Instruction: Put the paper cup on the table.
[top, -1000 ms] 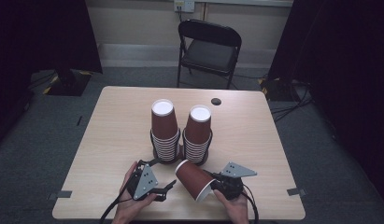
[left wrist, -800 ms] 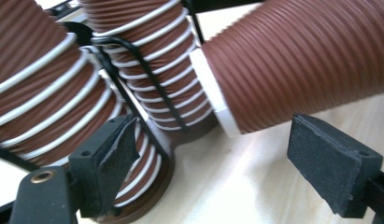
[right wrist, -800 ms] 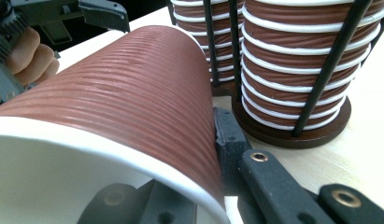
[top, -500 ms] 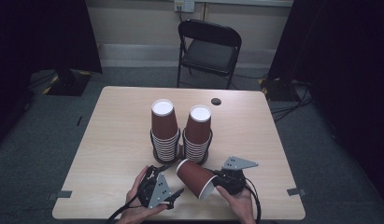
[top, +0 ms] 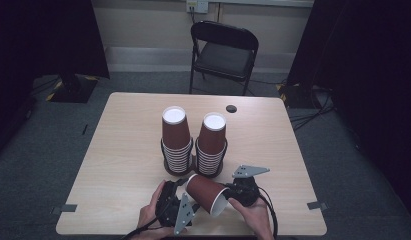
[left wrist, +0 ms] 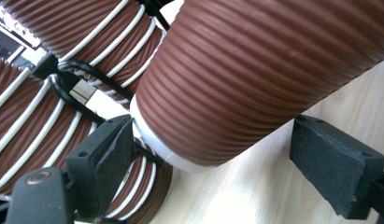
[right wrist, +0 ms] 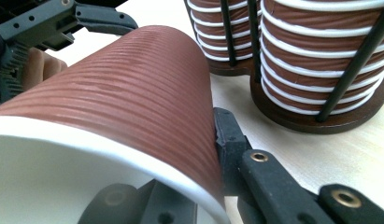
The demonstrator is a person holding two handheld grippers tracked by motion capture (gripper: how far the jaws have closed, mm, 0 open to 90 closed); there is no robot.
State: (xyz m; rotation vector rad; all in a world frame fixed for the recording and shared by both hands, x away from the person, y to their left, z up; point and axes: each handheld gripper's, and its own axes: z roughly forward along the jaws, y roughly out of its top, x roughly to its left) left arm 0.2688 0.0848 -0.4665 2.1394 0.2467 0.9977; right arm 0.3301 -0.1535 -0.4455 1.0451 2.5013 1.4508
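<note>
A single brown ribbed paper cup [top: 205, 192] lies tilted just above the table's front edge, its white mouth toward the right hand. My right gripper [top: 225, 198] is shut on its wall at the rim, one jaw inside and one outside [right wrist: 180, 163]. My left gripper [top: 189, 201] is at the cup's base end. Its jaws have just been opening and stand apart around the white base rim [left wrist: 213, 126], with the far pad [left wrist: 337, 163] off the cup [left wrist: 255, 79]. Two stacks of the same cups [top: 175, 140] [top: 212, 145] stand in black wire holders just behind.
The wooden table [top: 118, 150] has bare room to the left and right of the stacks. A small dark round disc [top: 231, 108] lies near the far edge. A black folding chair [top: 225, 50] stands beyond the table.
My left gripper has moved right, up to the base end of the held cup, and its grey plate has tipped over. The right gripper and cup have barely moved.
</note>
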